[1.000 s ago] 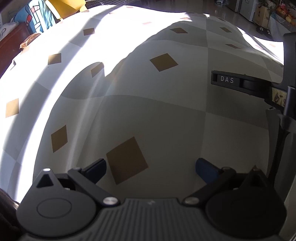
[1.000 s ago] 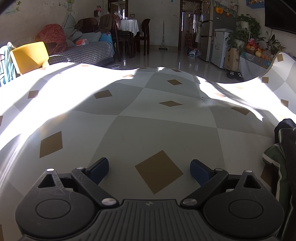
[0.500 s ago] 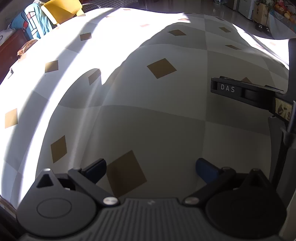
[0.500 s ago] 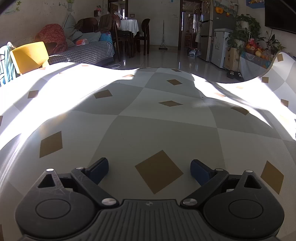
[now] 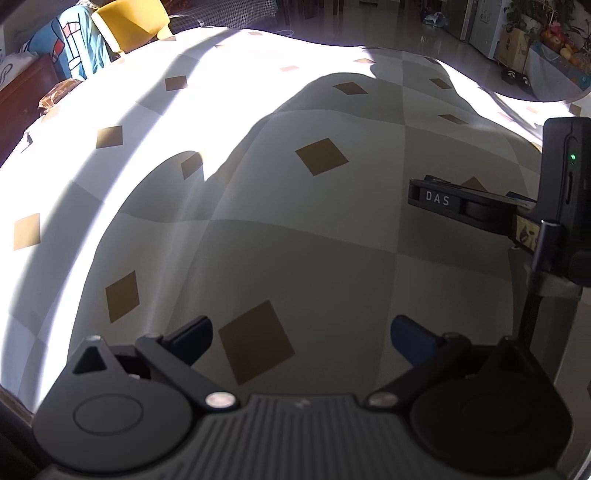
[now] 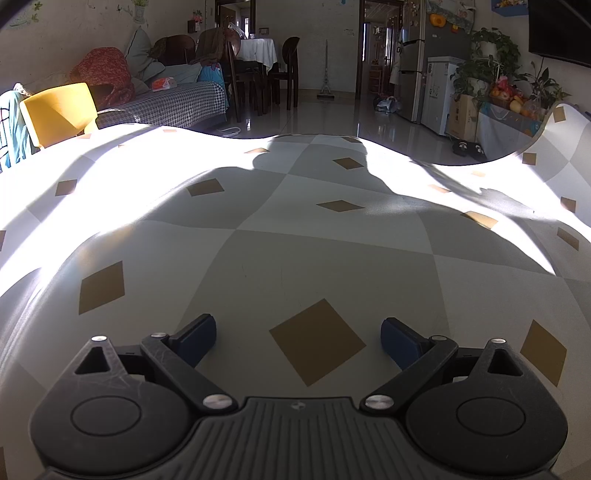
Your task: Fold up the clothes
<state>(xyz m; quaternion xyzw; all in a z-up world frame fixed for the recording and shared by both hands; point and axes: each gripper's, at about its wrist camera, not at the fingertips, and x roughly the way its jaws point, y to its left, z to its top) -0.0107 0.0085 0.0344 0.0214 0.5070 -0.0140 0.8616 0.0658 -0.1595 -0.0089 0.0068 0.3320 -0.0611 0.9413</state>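
sunlight and hard shadow split the left wrist view. the left tongs (image 5: 301, 334) sit at the bottom of the frame with their two dark blue fingers (image 5: 192, 338) spread wide apart and nothing between them. under them lies the bench (image 5: 258, 229), covered in a smooth white and grey checked sheet with tan diamond patches; one tan diamond patch (image 5: 256, 341) shows in the gap between the fingers. the centre of the bench is in shade, the upper left in bright sun. at the right edge of the frame stands the other black tool, the right tongs (image 5: 476, 203), seen from the side, with a plate lettered "das" and a small green light on its upright body; whether it touches the sheet cannot be told from here. in the upper left corner are a yellow plastic chair (image 5: 129, 24) and a teal patterned cloth (image 5: 74, 40) beside it. no garment to fold can be seen in this view.

in the right wrist view the right tongs (image 6: 298, 334) fill the bottom of the frame, dark blue fingers (image 6: 400, 341) equally wide apart and holding nothing, a tan diamond between them on the same checked bench (image 6: 295, 240). a broad shadow covers the middle of the sheet, with sunlit bands at left and right. beyond the far edge, in the upper part of the frame, are the yellow chair (image 6: 59, 110) at left, a houndstooth-covered sofa (image 6: 166, 105), dark wooden dining chairs (image 6: 280, 81) and a white fridge (image 6: 441, 94) at right. here too no clothing lies on the bench.
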